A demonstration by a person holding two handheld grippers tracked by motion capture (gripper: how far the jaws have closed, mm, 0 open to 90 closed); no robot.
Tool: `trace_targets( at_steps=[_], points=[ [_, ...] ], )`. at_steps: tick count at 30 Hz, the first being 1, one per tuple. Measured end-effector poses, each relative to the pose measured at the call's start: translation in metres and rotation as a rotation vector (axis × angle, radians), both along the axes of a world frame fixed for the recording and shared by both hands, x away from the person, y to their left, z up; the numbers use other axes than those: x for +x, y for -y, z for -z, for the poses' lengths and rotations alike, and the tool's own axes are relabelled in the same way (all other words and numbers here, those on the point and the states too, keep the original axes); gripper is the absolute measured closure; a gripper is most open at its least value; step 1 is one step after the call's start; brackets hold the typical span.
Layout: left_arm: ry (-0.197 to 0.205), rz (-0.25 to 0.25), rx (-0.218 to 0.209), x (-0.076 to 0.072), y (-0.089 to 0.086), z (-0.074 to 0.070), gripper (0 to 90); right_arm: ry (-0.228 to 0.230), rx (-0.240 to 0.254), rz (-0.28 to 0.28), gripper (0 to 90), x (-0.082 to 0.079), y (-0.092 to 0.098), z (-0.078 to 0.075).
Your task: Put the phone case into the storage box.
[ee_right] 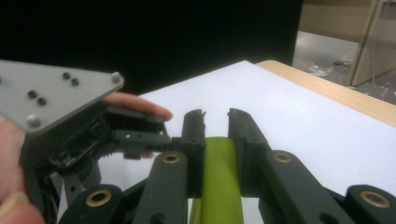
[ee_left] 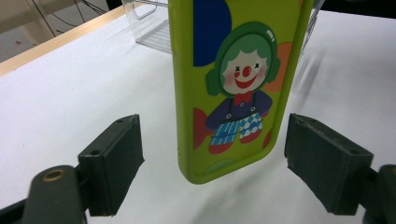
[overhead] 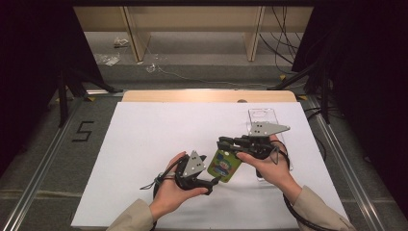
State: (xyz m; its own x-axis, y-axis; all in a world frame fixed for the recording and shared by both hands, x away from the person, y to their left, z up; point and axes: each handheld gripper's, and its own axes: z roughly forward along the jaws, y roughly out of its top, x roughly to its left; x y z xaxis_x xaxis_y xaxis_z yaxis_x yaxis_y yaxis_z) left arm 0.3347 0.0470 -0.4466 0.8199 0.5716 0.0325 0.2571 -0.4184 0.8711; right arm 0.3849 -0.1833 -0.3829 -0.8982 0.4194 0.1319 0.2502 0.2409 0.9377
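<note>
Here, clenched tight on the top edge of a green case (ee_right: 219,172): the fingers (ee_right: 245,135) of the right gripper (ee_right: 215,116), one on each side, both pressing on it. Hanging down from that grip, lifted off the desk (overhead: 159,139), with the bottom end tipped toward the left gripper (overhead: 214,182). On the case (ee_left: 233,93), a clown with green hair, a red nose and blue checked pants, plus big blue and orange dots.

Down low, around the bottom end of the case, the fingers (ee_left: 114,158) of the left gripper (ee_left: 215,158): spread wide and let go, holding nothing. One on each side of the case, a gap on both sides, no touching.

Further out, a hand on each gripper: the left hand (overhead: 173,190) low in the middle of the high view, the right hand (overhead: 269,168) just to its right and a bit farther up. Tan sleeves at the bottom edge. Both grippers close together, over the near middle of the white desk.

Behind the right hand, near the far right corner of the desk, a clear tray (overhead: 262,115), flat on the white top. Same tray (ee_left: 154,32) behind the case in the left gripper view.
</note>
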Motion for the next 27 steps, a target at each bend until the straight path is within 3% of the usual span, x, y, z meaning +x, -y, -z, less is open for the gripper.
trace_targets(
  at_steps=[5, 11, 27],
  points=[
    [-0.001, 0.009, 0.006, 0.0003, 0.0, 0.0007, 21.7, 0.04, -0.045, -0.052, 77.5, -0.0001, 0.0004, -0.0034],
    [0.0, 0.011, 0.007, 0.0004, 0.0, 0.0009, 22.0, 0.048, -0.068, -0.083, 77.5, 0.0, 0.0005, -0.0044],
    [-0.016, 0.044, -0.001, 0.0035, -0.0002, 0.0055, 22.3, 0.067, -0.087, -0.186, 77.5, -0.0027, -0.0025, -0.0076]
  ],
)
